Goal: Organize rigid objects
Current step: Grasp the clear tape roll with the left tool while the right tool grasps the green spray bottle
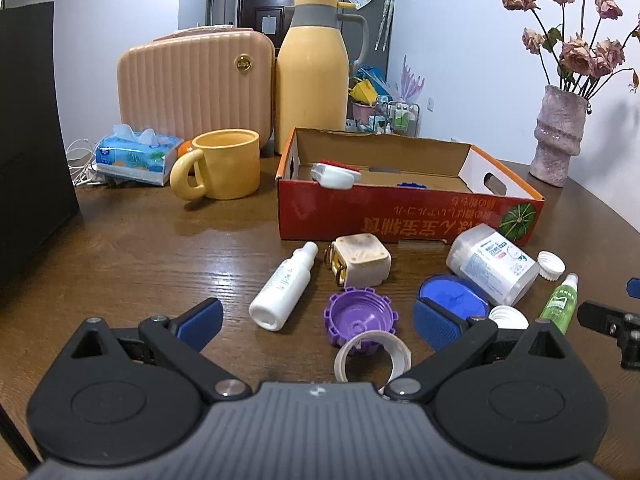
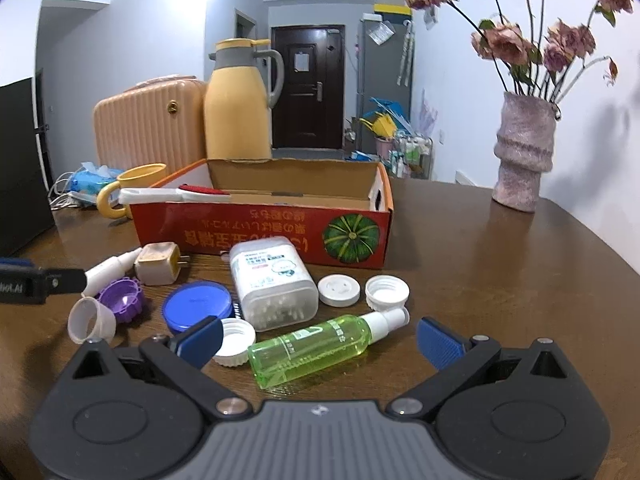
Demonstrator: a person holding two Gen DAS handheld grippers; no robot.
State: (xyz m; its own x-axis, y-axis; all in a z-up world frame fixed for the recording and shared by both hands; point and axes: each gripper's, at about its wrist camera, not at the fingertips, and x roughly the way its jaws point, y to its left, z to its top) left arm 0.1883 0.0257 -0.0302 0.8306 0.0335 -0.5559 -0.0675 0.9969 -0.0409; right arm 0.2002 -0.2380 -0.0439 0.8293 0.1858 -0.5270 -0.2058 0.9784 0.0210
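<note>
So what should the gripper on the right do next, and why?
Probably ease the right gripper down and shut on the green spray bottle. The gripper is open, and the bottle lies on its side on the table right between its fingers, closer than anything else. The red cardboard box just behind is open on top, so it looks like where the bottle should go.

Loose on table (image 2: 460, 240): 2 spray bottles, white (image 1: 284, 286) and green (image 2: 316, 346); 3 white caps (image 2: 339, 289) (image 2: 387, 291) (image 2: 234, 336); 1 purple cap (image 1: 358, 314); 1 white ring (image 1: 372, 356); 1 blue lid (image 2: 198, 304); 1 swab jar (image 2: 272, 280); 1 plug (image 1: 360, 264). 1 box (image 1: 400, 216), with 1 red-white item (image 1: 335, 173) and 1 blue item, barely visible. Behind: 1 mug (image 1: 224, 164), 1 jug (image 1: 314, 72), 1 case (image 1: 192, 80), 1 tissue pack (image 1: 136, 154), 1 vase (image 1: 558, 136).
</note>
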